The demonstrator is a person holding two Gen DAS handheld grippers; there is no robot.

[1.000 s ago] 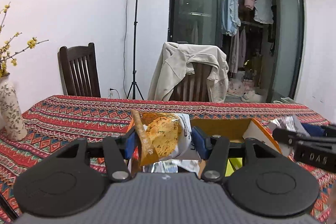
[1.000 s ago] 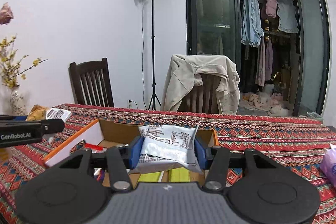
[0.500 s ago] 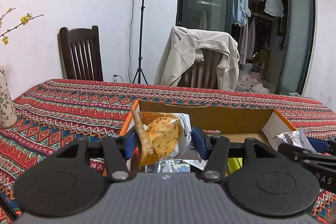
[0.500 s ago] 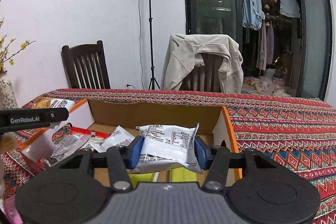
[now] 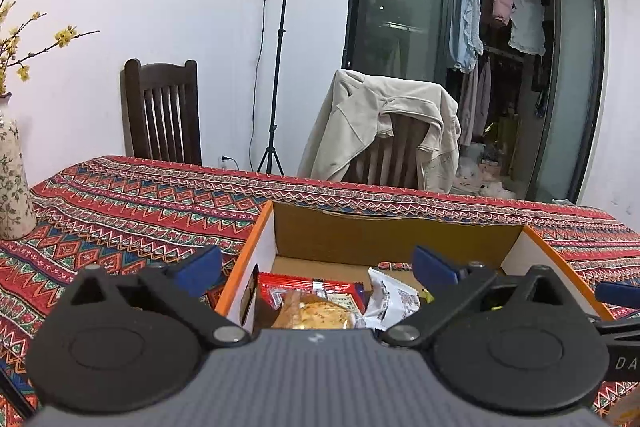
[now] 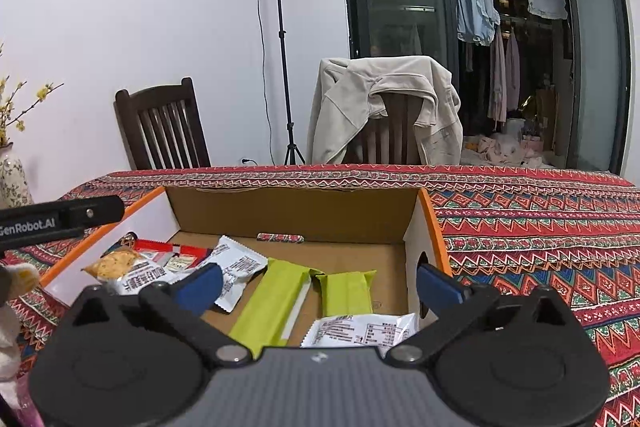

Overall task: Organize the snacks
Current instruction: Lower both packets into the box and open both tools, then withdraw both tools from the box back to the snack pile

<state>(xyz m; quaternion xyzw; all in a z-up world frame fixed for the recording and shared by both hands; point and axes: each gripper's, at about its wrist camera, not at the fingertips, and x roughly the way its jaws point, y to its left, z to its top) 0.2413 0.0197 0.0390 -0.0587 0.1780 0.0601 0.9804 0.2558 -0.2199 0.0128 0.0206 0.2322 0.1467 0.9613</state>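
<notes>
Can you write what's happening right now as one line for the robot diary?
left gripper: open, jaws just opened, cracker packet in box | right gripper: open, jaws just opened, white packet in box

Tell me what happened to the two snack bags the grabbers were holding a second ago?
Both jaws have just opened. The left gripper dropped its cookie packet into the cardboard box; the right gripper dropped its white packet there too. The green bars stayed put.
</notes>
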